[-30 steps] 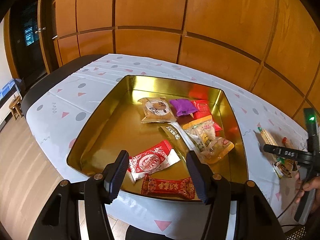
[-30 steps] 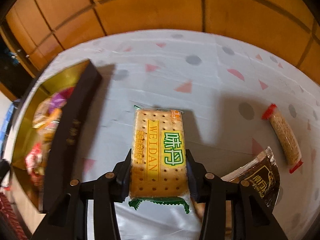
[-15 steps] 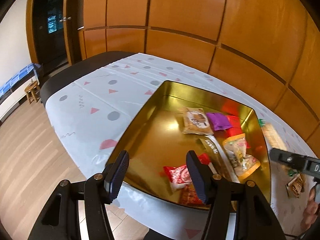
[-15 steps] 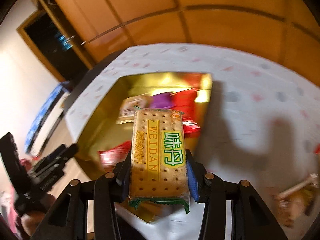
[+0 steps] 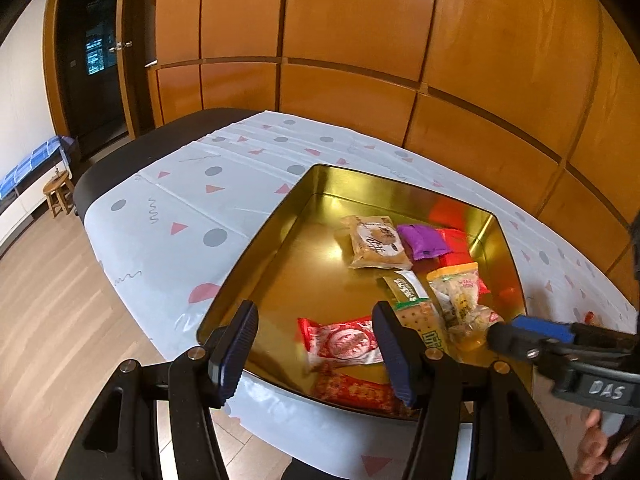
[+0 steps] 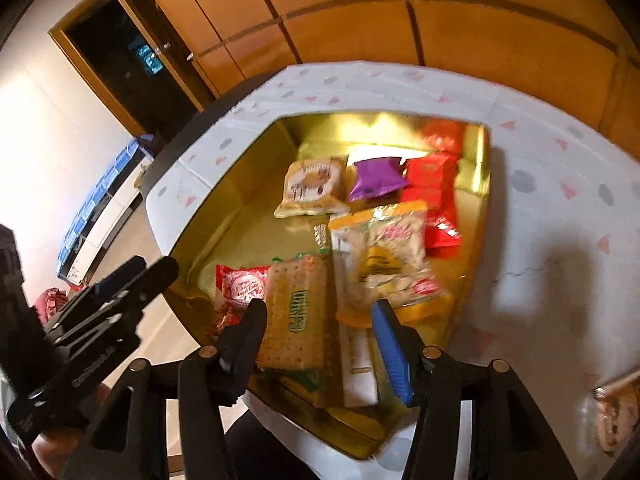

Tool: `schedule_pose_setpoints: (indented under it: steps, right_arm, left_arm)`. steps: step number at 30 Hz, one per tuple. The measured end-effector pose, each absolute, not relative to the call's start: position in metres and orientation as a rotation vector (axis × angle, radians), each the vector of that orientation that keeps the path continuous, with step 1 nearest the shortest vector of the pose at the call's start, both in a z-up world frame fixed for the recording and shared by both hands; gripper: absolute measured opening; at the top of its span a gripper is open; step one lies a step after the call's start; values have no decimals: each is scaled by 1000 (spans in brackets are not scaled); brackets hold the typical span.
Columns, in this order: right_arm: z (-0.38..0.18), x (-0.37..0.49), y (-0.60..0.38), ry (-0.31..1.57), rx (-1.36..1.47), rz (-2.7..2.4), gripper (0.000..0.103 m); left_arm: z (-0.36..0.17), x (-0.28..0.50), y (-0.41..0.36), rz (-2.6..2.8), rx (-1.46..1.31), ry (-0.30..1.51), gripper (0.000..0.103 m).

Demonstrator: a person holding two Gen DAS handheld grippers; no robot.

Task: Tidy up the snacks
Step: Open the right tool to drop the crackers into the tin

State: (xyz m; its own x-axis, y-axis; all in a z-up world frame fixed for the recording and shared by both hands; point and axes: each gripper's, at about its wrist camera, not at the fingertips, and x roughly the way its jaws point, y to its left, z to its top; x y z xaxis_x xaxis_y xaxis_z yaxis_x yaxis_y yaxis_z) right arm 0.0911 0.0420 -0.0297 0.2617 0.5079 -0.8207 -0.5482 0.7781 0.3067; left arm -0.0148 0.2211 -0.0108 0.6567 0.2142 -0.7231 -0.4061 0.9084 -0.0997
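Note:
A gold tin tray (image 5: 264, 240) (image 6: 224, 208) on the table holds several snack packs. My right gripper (image 6: 318, 332) is open above the tray's near edge; the WEIDAN cracker pack (image 6: 294, 312) lies in the tray, free of the fingers, beside a red-white candy pack (image 6: 242, 286). The cracker pack also shows in the left wrist view (image 5: 424, 324). My left gripper (image 5: 316, 344) is open and empty, above the tray's near left corner. The right gripper's tips (image 5: 516, 334) reach in from the right in that view.
The tray holds a tan biscuit pack (image 5: 376, 242), a purple pack (image 5: 422, 242), red packs (image 6: 434, 196) and a yellow-edged clear bag (image 6: 384, 248). The white patterned tablecloth (image 5: 180, 200) covers the table. More snacks (image 6: 616, 412) lie on the cloth to the right. Wood panels stand behind.
My right gripper carried the cracker pack from the cloth over the tray, opened and let it go into the tray. My left gripper swung a little left.

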Motion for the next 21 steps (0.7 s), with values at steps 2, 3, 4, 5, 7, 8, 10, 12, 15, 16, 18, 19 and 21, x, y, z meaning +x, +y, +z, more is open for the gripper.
schedule_pose_setpoints:
  steps: [2,3,4,5,7,8,10,12,15,16,18,19,21]
  right_arm:
    - [-21,88,34,1059,-59,698,56]
    - [-18,85,29,1042,-67,685,56]
    - [-15,82,23,1030,-69,676,56]
    - [-13,80,18,1019,-67,667,56]
    - [-9,77,7,1001,-64,645,56]
    - [-6,75,-1,990,-62,629,57]
    - [-1,71,-12,966,-71,611,60]
    - [2,67,-27,944,-93,576,61]
    - [5,63,-53,932,-97,533,64]
    - [6,63,-61,929,-103,516,64]
    - [7,60,-82,924,-115,476,64]
    - [8,59,-93,922,-123,451,64]
    - [11,58,-115,914,-131,401,66]
  left_arm:
    - [-9,-15,217,349,-255,777,60]
    - [-8,-15,215,345,-250,776,60]
    - [-7,-15,213,343,-247,775,60]
    - [-6,-15,212,341,-244,774,60]
    - [-4,-16,208,332,-237,770,60]
    - [-3,-16,207,328,-233,769,60]
    - [-1,-16,202,319,-220,765,60]
    - [1,-15,197,308,-206,763,60]
    - [2,-14,190,291,-195,761,60]
    - [3,-14,186,283,-188,760,60]
    - [4,-14,182,272,-179,759,60]
    - [5,-13,178,263,-169,760,60]
    - [6,-11,173,249,-160,761,60]
